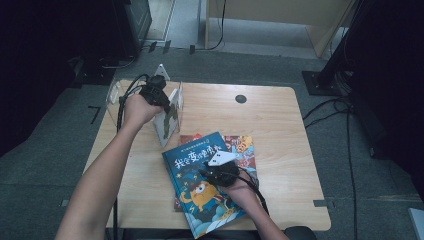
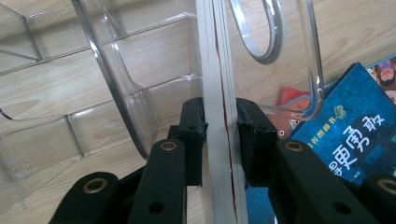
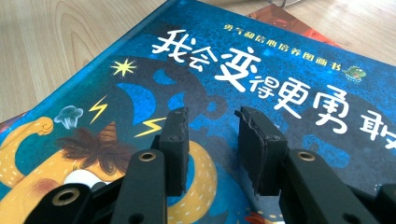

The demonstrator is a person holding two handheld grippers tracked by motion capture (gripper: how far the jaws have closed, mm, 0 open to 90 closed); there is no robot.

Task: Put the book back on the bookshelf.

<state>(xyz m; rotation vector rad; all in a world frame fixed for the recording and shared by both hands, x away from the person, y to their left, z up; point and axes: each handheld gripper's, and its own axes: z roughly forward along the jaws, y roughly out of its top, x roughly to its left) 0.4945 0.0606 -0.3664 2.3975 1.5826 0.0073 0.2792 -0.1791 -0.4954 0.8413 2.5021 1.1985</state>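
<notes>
the left hand-held gripper is clamped on the page edge of a thin book, held upright inside the clear rack at the worktop's far left. it looks stiff and light, best pinched by its edge. the right hand-held gripper hovers partly open, holding nothing, over the blue picture book — slick-covered, probably easier taken at an overhanging edge. the books beneath it are mostly covered.

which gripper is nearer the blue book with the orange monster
Right. The right gripper hovers directly over the blue book, jaws open above its cover. The left gripper is farther back by the clear rack, shut on a thin upright book.
</notes>
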